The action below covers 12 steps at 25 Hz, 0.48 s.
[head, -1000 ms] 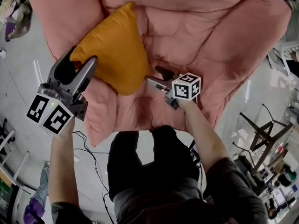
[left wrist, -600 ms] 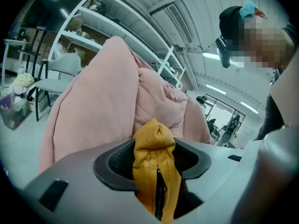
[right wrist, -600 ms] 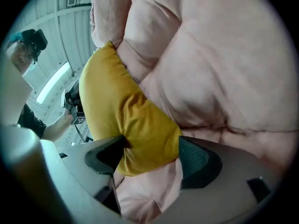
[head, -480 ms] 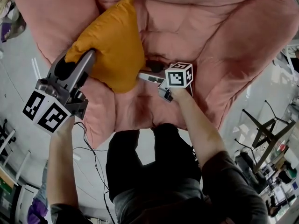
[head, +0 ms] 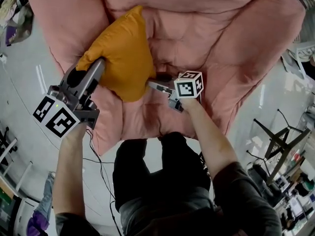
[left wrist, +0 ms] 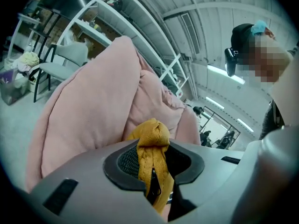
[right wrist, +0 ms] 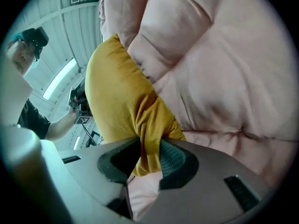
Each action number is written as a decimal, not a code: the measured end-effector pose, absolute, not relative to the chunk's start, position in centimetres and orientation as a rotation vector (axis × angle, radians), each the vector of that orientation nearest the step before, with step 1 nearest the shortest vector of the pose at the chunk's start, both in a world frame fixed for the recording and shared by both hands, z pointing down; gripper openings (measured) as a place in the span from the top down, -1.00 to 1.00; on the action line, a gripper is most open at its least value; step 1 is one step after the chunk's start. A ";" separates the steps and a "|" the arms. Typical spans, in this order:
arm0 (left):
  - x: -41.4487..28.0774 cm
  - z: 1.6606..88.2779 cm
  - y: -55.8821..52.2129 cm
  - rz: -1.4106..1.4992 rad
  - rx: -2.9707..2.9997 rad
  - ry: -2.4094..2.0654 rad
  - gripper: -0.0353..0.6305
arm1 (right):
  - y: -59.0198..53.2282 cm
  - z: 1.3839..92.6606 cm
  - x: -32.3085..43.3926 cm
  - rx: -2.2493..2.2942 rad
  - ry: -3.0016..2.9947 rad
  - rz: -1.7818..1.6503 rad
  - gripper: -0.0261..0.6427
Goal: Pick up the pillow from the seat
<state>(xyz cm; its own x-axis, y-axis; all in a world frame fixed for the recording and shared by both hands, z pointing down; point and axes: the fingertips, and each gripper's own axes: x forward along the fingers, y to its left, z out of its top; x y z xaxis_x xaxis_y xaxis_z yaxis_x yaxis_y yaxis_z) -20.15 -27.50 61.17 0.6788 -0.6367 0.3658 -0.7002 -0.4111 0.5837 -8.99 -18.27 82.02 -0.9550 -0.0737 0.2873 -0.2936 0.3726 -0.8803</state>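
A mustard-yellow pillow (head: 123, 58) lies on the left half of the big pink padded seat (head: 221, 43). My left gripper (head: 96, 65) is shut on the pillow's lower left corner; in the left gripper view the bunched yellow fabric (left wrist: 152, 153) is pinched between the ribbed pads (left wrist: 128, 162). My right gripper (head: 151, 85) holds the pillow's lower right edge. In the right gripper view a fold of the pillow (right wrist: 121, 101) is squeezed between the pads (right wrist: 173, 160). Both pairs of jaws have just been closing, with the pillow between them.
The seat stands on a pale grey floor (head: 29, 82). Black cables (head: 93, 156) run over it beside the person's dark trouser legs (head: 157, 181). A black metal stand (head: 275, 136) is at the right. A grey chair (left wrist: 56, 64) and white shelving (left wrist: 140, 27) lie beyond the seat.
The left jaws, wide around the pillow's corner before, have closed on it. The right gripper slid left to the pillow's lower edge and closed on the fabric. The pillow has hardly shifted.
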 end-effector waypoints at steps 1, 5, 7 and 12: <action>-20.1 60.3 -27.2 0.096 2.160 -1.021 0.54 | -18.2 81.2 -8.7 0.334 -2.440 1.615 0.57; -19.5 55.6 -26.8 0.055 2.215 -1.013 0.54 | -18.4 76.7 -7.7 0.351 -2.502 1.572 0.58; -19.1 52.9 -26.4 0.037 2.248 -1.009 0.54 | -18.5 74.1 -7.1 0.364 -2.535 1.539 0.58; -18.5 45.9 -25.5 -0.003 2.310 -1.018 0.54 | -18.4 67.2 -5.9 0.392 -2.600 1.476 0.59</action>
<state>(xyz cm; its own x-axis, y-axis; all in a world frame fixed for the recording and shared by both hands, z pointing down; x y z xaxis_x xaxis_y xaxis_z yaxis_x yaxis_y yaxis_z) -18.53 -25.52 45.87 0.7046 -0.6709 0.2312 -0.6694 -0.5201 0.5305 -5.91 -18.43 67.22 -0.9584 -0.1616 0.2351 -0.2847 0.4889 -0.8246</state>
